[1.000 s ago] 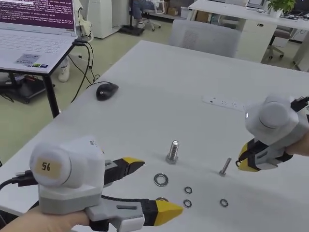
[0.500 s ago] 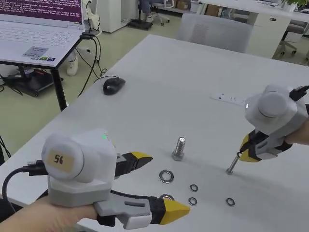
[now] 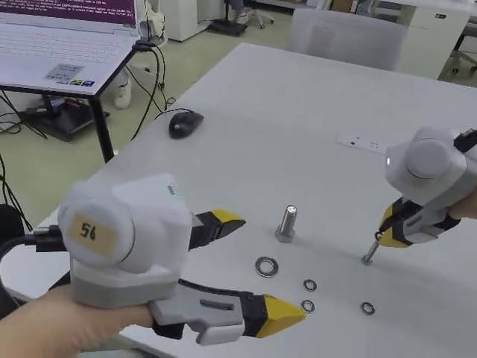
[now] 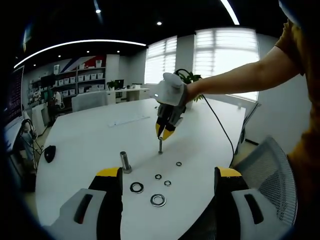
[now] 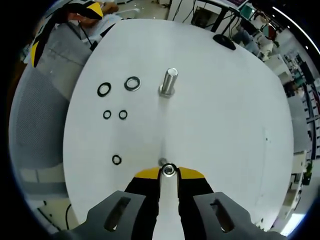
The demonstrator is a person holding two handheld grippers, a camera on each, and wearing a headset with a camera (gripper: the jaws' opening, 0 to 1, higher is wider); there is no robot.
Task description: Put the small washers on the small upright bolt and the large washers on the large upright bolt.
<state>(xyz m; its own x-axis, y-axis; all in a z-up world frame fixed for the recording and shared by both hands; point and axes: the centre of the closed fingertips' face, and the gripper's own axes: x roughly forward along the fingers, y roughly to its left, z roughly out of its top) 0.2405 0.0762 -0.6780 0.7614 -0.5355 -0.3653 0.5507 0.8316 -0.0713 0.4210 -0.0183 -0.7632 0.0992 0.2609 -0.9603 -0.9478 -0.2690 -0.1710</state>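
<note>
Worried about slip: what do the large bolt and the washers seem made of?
Large bolt: bare silvery metal, likely steel; its shank glints. Large washers: grey metal look, shiny faces. Small washers: probably metal too, but too small to be sure.

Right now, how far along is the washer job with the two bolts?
Done: nothing; the large silver upright bolt stands bare. In hand: the right gripper is shut on the small silver bolt, tilted, its foot on the white table. To do: two large steel washers and three small steel washers lie loose; the left gripper is open, empty.
</note>
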